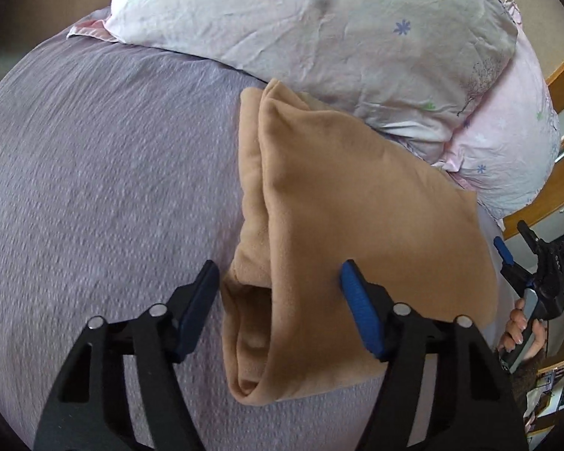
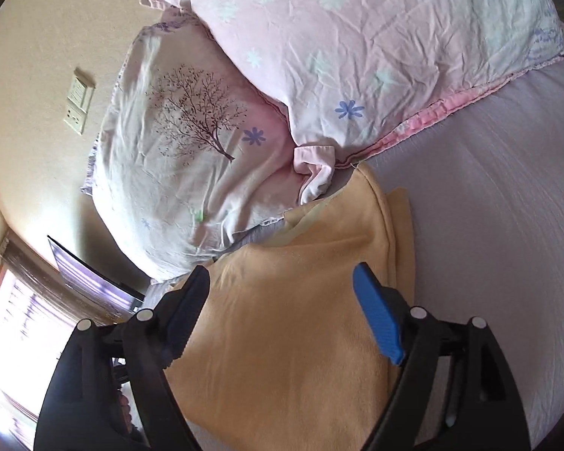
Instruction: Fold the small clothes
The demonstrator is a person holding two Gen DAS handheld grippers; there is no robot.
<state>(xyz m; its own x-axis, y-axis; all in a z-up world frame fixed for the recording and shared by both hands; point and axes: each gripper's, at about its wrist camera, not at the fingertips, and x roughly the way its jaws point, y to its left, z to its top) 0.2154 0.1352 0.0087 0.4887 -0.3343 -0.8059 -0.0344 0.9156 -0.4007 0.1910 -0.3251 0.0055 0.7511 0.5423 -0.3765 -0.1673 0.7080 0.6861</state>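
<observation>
Two grippers: both over one tan garment on the bed, each with its jaws spread wide and nothing pinched.
Left gripper (image 1: 280, 276): released; its fingers straddle the near, left part of the tan fleece garment (image 1: 349, 225), whether the pads touch the cloth I cannot tell.
Right gripper (image 2: 282, 282): released too, hanging above the garment's broad flat face (image 2: 282, 338), cloth showing between the two fingers; in the left view this gripper (image 1: 515, 248) stands off the garment's right edge, held in the person's hand (image 1: 522, 329).
Garment: folded into layers, lying flat on the lilac textured bedspread (image 1: 94, 188), with an open tunnel of fabric at the near left fold.
Far end: the garment's narrow tip reaches up against the pillows.
Pillows: one with a tree print (image 2: 191, 127), a second flowered one (image 2: 357, 49) lying partly over it.
Wall: beige, with a switch plate and socket (image 2: 78, 101).
</observation>
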